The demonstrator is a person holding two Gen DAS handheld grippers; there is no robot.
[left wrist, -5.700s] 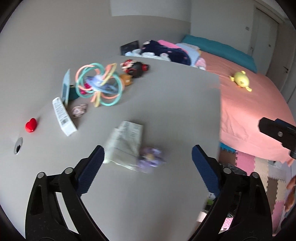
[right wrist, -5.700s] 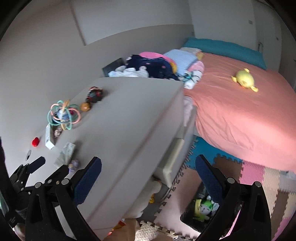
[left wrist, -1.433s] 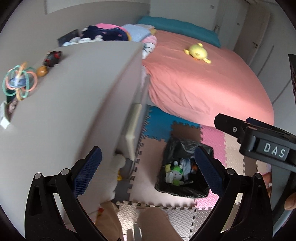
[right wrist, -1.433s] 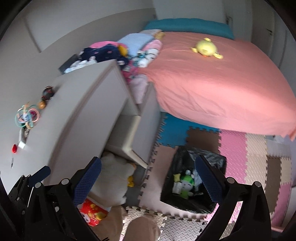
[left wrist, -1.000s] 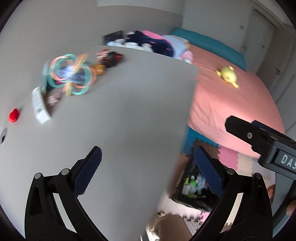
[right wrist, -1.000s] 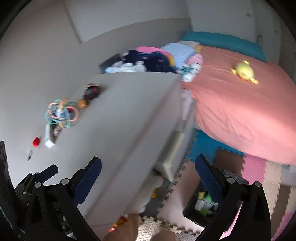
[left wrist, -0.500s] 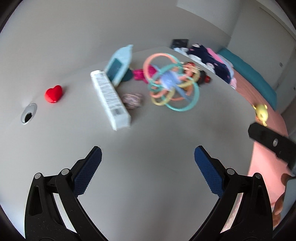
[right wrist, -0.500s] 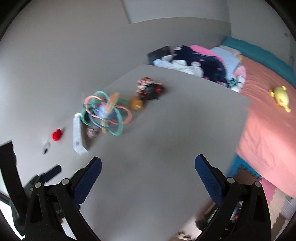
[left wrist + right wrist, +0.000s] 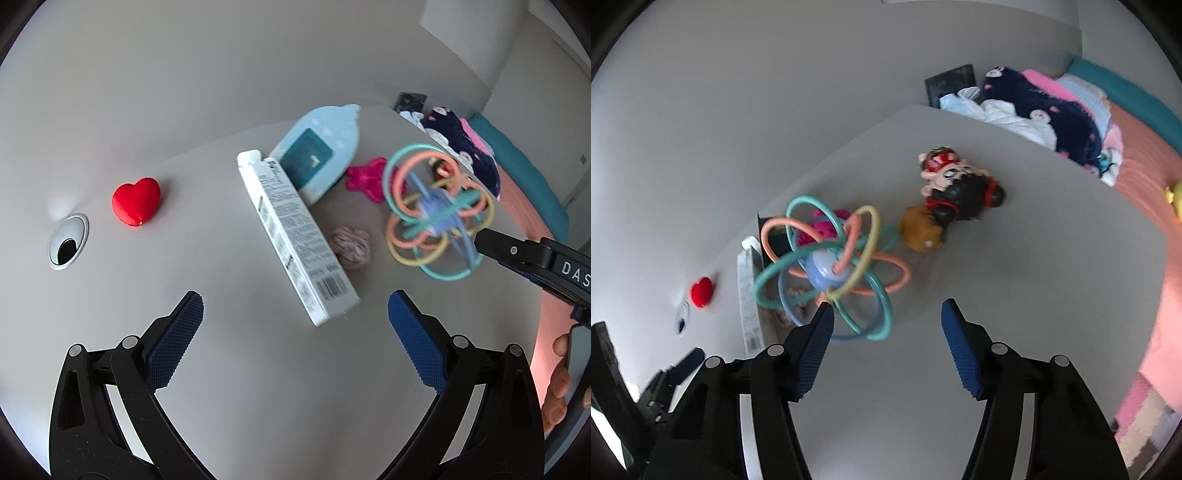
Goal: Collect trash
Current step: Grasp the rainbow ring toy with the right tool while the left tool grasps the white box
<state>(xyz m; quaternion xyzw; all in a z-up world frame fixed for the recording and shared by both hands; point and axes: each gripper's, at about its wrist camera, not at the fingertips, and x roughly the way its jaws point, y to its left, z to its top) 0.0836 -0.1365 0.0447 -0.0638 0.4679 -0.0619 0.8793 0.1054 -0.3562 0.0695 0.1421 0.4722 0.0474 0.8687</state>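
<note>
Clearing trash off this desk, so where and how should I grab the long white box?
Grip the white box across its narrow width near the barcode end, coming from above with the left hand-held gripper. It lies flat, that end is nearest, and both long sides look clear there.

Your left gripper (image 9: 295,314) is tilted steeply down with its jaws spread wide, nothing between the pads. Your right gripper (image 9: 886,317) points down too, jaws closing on empty air. Fingers of your right hand (image 9: 559,384) wrap its handle.
</note>
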